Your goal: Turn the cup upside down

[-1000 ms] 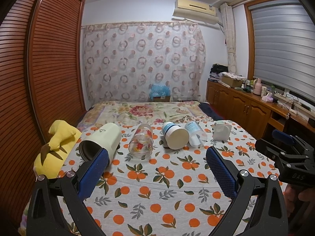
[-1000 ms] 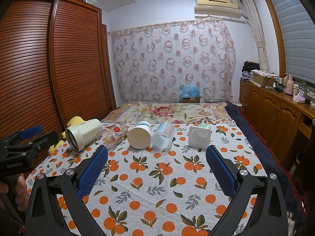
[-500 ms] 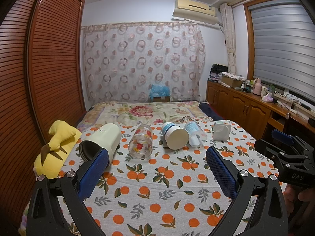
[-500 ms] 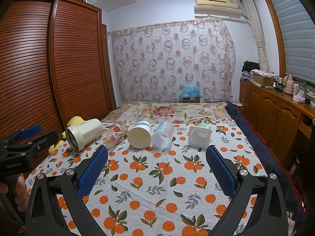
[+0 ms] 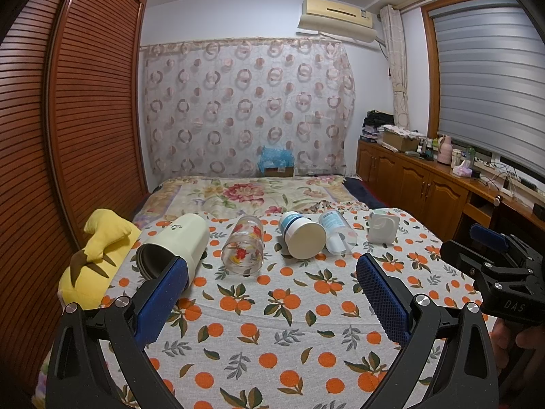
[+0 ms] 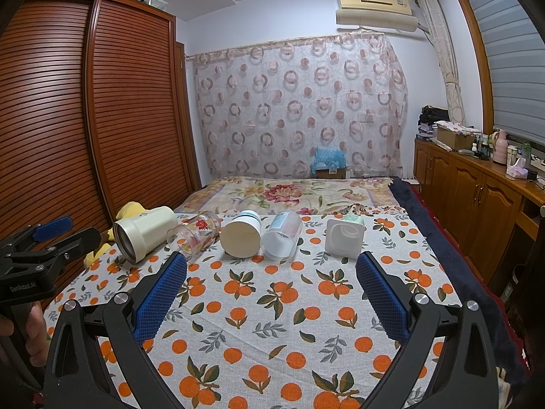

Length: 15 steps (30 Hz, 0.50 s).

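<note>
Nothing on the bed has shifted since the earlier frames: both grippers hang where they were, and the five cups lie in the same row across the orange-print cloth. The left gripper has its blue-padded tongs spread wide apart, holding nothing, low in its own frame. The right gripper is likewise spread and empty, low in its view.

In the left wrist view the row runs across the middle of the frame. A cream tumbler lies on its side at centre left, its dark mouth towards the camera and partly behind the left pad. Next come a clear floral glass, a white cup with blue band showing its flat end, a clear cup with blue label just beside it, and a square white cup further right. All five lie on their sides.

A yellow plush toy rests at the left edge of the cloth, near the tumbler. Behind the cloth spreads a floral blanket.
</note>
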Tool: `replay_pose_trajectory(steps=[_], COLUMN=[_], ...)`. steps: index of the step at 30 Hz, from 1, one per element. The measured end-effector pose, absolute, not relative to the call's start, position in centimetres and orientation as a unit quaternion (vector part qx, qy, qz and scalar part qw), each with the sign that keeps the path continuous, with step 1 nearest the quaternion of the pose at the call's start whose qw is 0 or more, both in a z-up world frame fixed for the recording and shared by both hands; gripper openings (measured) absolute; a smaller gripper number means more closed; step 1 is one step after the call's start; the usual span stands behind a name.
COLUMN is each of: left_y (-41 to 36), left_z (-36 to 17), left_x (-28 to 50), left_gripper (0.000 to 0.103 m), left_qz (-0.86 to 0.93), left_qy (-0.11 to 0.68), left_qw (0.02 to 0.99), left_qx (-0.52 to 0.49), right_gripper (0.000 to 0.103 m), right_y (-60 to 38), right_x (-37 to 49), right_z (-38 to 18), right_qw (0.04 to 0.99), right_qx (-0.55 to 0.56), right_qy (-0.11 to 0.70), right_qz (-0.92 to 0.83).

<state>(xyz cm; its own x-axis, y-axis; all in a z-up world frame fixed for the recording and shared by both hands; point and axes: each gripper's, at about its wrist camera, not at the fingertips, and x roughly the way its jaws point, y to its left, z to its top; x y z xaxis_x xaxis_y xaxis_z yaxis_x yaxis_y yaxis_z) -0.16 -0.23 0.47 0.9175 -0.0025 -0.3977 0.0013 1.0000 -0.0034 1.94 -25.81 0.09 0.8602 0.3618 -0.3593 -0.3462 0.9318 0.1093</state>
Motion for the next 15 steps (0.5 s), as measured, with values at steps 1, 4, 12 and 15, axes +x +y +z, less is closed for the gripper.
replay_pose_trajectory(steps=[1, 4, 12, 15], left_y=[-0.2, -0.2, -1.5, -1.4], left_z=[0.4, 0.4, 1.4, 0.5], left_x=[-0.2, -0.2, -0.3, 0.4], left_gripper=[0.096, 0.096, 0.096, 0.096], left_qz=[-0.001, -0.001, 0.000, -0.004], left_qy=[0.203, 0.203, 0.211, 0.220], left_qw=[0.979, 0.979, 0.977, 0.975], left_qx=[-0.002, -0.001, -0.001, 0.001], right_gripper=[0.100, 0.100, 0.100, 0.100], right_y=[-25.8, -25.8, -25.8, -26.3], right_x=[1.9, 2.0, 2.2, 2.8], right_z=[0.1, 0.0, -0.3, -0.3], right_qw=[0.964, 0.964, 0.962, 0.959], right_qx=[0.020, 0.021, 0.024, 0.034], right_qy=[0.190, 0.190, 0.196, 0.205], right_qz=[0.184, 0.183, 0.187, 0.194])
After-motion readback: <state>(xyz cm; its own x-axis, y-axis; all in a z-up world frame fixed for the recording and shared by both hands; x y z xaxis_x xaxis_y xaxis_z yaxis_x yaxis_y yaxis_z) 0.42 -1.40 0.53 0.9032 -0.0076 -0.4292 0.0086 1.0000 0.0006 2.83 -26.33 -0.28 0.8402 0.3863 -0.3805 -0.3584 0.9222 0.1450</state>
